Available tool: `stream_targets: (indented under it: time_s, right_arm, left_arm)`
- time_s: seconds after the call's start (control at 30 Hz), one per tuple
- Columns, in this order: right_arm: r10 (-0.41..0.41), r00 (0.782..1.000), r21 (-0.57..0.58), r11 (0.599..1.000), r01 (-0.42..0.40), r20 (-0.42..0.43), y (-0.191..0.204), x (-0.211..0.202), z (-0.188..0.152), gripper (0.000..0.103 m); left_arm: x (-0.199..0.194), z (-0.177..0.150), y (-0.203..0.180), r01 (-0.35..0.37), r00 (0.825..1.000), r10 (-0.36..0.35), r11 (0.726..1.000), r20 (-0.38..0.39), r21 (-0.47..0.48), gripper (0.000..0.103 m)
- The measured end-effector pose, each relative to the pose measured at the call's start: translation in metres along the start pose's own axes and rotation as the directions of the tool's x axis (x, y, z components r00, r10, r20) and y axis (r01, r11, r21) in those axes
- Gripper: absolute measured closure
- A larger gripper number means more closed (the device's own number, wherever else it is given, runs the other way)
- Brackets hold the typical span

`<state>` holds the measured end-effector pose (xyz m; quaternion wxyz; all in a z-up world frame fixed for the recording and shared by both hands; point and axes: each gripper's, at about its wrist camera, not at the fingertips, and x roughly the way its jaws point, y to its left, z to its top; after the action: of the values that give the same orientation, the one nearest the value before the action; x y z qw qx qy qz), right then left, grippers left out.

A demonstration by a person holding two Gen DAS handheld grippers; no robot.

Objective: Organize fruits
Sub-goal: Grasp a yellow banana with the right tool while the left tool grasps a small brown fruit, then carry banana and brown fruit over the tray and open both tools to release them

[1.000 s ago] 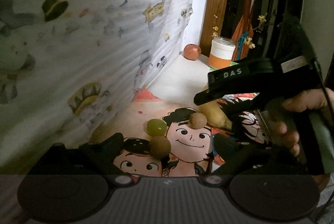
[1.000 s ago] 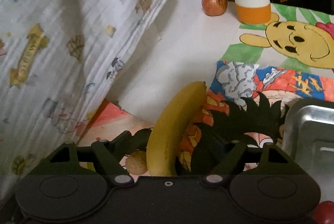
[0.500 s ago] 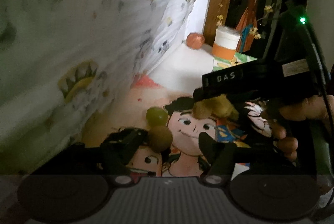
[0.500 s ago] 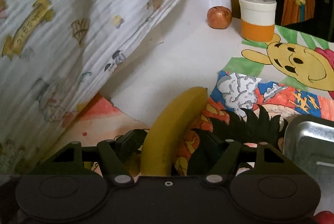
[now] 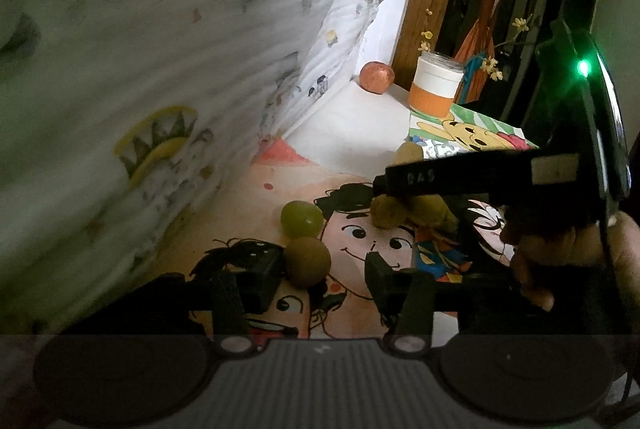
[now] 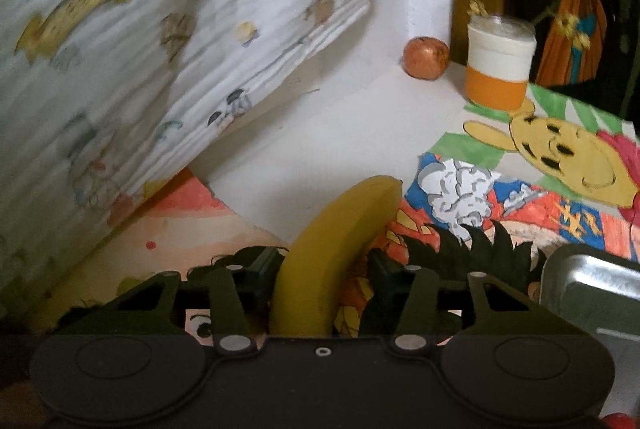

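In the left wrist view my left gripper is open, with a small brown round fruit lying against its left finger on the cartoon mat. A green grape-like fruit sits just beyond it, and another brown fruit lies further right, partly hidden under the right gripper body. In the right wrist view my right gripper is shut on a yellow banana, which points up and away. A red apple sits at the far corner.
A white and orange jar with yellow flowers stands next to the apple. A metal tray lies at the right. A patterned cloth hangs along the left. Cartoon drawings cover the table.
My left gripper has moved forward and its fingers now flank the near brown fruit. The right gripper has risen a little with the banana held in it.
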<state>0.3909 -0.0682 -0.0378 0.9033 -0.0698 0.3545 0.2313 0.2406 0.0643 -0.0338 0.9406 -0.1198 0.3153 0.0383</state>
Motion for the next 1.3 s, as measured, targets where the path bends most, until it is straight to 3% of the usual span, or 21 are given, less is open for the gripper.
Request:
stream_targets:
  time_s: [0.17, 0.4, 0.87, 1.3]
  right_arm:
    - [0.001, 1.0, -0.012, 1.0, -0.001, 0.014, 0.001, -0.002, -0.002, 0.057]
    - [0.001, 1.0, 0.017, 1.0, -0.002, 0.015, 0.001, -0.005, -0.003, 0.065]
    - [0.154, 0.988, 0.257, 0.954, -0.153, 0.018, -0.03, -0.024, -0.009, 0.068]
    - [0.211, 0.974, 0.275, 0.935, -0.226, 0.084, -0.04, -0.066, -0.019, 0.068]
  left_arm:
    - [0.0, 0.0, -0.002, -0.018, 1.0, 0.018, 1.0, -0.002, 0.008, 0.058]
    - [0.001, 0.0, -0.002, -0.028, 1.0, 0.028, 1.0, -0.004, 0.013, 0.074]
    - [-0.008, 0.0, 0.006, 0.05, 0.999, -0.051, 0.998, -0.005, -0.048, 0.075]
    - [-0.032, -0.001, -0.01, 0.065, 0.998, -0.064, 0.997, 0.015, -0.037, 0.075]
